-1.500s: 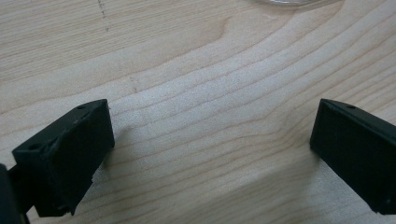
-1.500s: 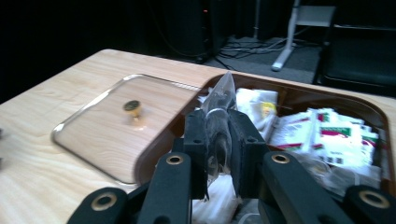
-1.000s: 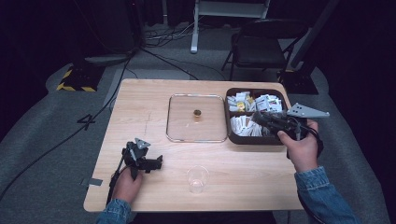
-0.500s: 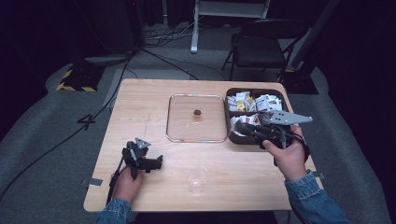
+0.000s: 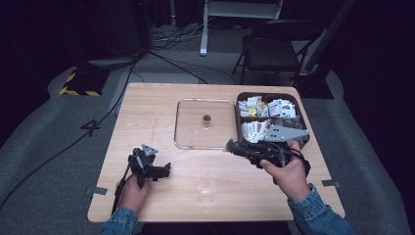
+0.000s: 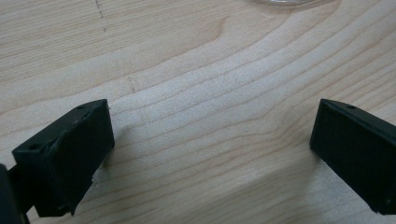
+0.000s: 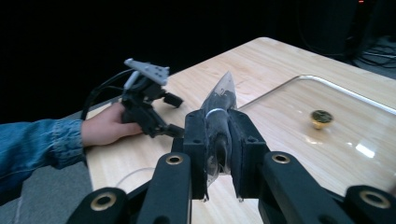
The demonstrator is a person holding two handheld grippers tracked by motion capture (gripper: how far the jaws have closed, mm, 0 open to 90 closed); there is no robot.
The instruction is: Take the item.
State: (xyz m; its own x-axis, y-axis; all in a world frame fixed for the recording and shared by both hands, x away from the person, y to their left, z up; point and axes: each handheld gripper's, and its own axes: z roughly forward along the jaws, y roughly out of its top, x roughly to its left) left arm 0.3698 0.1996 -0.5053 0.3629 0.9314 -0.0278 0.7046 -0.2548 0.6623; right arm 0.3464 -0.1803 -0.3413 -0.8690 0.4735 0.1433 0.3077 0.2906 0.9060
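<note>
**Packet pinched, left jaws wide**

We see the right gripper (image 5: 230, 145) clamped on a dark packet (image 7: 219, 122), just near of the glass lid (image 5: 188, 128), left of the box (image 5: 299, 113); the left gripper (image 6: 212, 154) rests spread wide with nothing between, near-left on the table (image 5: 147, 117), cup (image 5: 206, 187) to its right.

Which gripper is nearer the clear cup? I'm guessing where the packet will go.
About even, the left slightly nearer. The left gripper rests open on the table left of the cup; the right gripper, shut on a packet, is above and right of it.
</note>
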